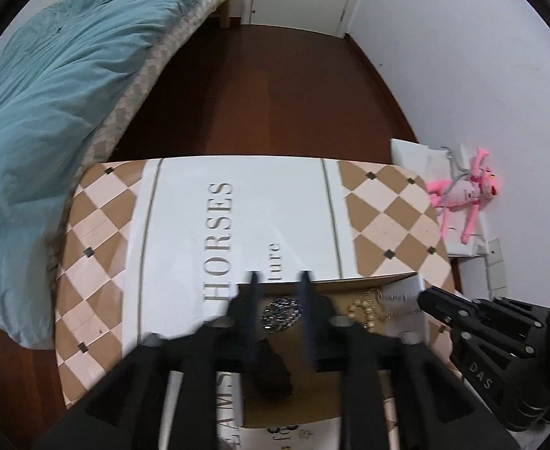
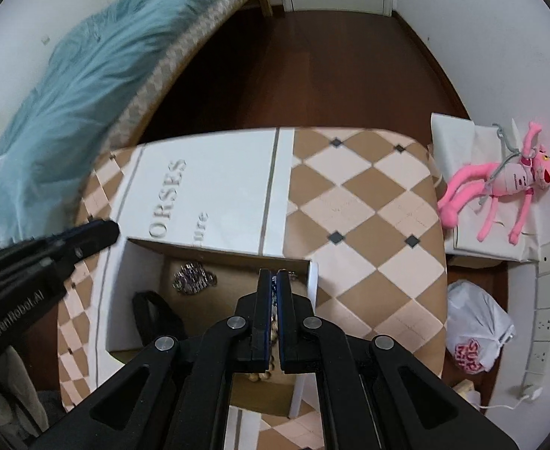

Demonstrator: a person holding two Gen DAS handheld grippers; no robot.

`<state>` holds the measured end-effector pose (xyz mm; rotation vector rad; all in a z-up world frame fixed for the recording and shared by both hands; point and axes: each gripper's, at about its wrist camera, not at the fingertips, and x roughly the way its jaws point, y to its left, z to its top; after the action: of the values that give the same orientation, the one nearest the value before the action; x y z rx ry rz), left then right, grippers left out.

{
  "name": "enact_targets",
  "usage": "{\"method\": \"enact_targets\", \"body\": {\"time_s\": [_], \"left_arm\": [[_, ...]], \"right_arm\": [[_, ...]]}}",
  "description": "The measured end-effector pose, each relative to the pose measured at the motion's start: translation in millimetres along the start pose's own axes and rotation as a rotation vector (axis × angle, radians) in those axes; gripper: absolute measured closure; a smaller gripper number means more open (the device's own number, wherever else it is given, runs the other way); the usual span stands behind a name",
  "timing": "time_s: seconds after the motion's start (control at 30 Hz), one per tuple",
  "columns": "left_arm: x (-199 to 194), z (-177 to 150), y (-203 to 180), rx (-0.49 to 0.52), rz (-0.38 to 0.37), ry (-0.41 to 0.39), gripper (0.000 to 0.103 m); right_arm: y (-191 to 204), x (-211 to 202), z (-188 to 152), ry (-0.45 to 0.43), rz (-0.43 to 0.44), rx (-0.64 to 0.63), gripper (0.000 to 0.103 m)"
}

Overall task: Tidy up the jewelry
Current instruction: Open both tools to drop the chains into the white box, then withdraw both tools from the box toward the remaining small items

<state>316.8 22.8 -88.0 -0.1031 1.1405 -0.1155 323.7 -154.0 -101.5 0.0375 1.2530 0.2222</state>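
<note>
Inside open cardboard box (image 2: 145,262) on checkered bench (image 2: 368,210): silver chain (image 2: 194,279), bead necklace (image 1: 366,309). Left gripper (image 1: 278,275) apart above chain; right gripper (image 2: 273,273) clamped on a small item, unidentifiable.

A checkered surface (image 2: 368,202) stands on a dark wood floor (image 1: 275,86). A bed with a teal duvet (image 1: 50,86) lies left of it. A pink plush toy (image 2: 507,187) rests on white paper by the wall, near a white plastic bag (image 2: 477,322).
</note>
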Motion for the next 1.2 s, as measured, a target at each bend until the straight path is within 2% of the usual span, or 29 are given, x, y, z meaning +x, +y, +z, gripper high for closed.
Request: {"method": "enact_targets", "body": {"time_s": [0.03,0.07,0.1,0.13,0.17,0.2,0.3,0.33,0.37,0.4,0.47,0.7,0.9,1.2], "left_arm": [[-1,-2,2,-0.002,0.018,-0.008,0.06],[-1,-3,4,-0.004,0.025,-0.011,0.042],[-2,-5,6,-0.009,0.035,-0.015,0.028],[-3,-8,8,-0.013,0.049,-0.017,0.024],[-4,-9,10,-0.013,0.06,-0.018,0.02],[-5,-12,11,-0.011,0.074,-0.019,0.016],[-7,-22,14,-0.005,0.105,-0.032,0.007],[-8,-27,14,0.0,0.114,-0.043,0.005],[-10,-31,15,0.004,0.122,-0.054,0.003],[-11,-35,15,0.008,0.134,-0.065,0.003],[-11,-43,15,0.012,0.144,-0.07,0.003],[-9,-62,16,0.007,0.152,-0.061,0.002],[-16,-68,12,0.006,0.15,-0.075,0.002],[-53,-76,4,0.007,0.156,-0.15,0.002]], "right_arm": [[0,1,-1,0.01,-0.01,-0.006,0.099],[1,1,-3,0.014,-0.023,-0.014,0.092],[1,0,-5,0.013,-0.029,-0.014,0.077],[1,-2,-6,0.011,-0.031,-0.014,0.067],[1,-4,-7,0.009,-0.031,-0.014,0.047],[1,-5,-10,0.006,-0.033,-0.013,0.035],[3,-8,-16,0.003,-0.059,-0.02,0.031],[3,-9,-20,0.002,-0.073,-0.024,0.025],[4,-9,-23,0.001,-0.085,-0.026,0.01],[5,-9,-27,-0.003,-0.103,-0.025,0.003],[5,-8,-36,-0.01,-0.14,-0.023,0.003],[-1,-1,-58,-0.021,-0.184,0.013,0.002],[-5,-3,-66,-0.037,-0.188,0.043,0.002],[0,-47,-73,-0.143,-0.214,0.057,0.002]]}}
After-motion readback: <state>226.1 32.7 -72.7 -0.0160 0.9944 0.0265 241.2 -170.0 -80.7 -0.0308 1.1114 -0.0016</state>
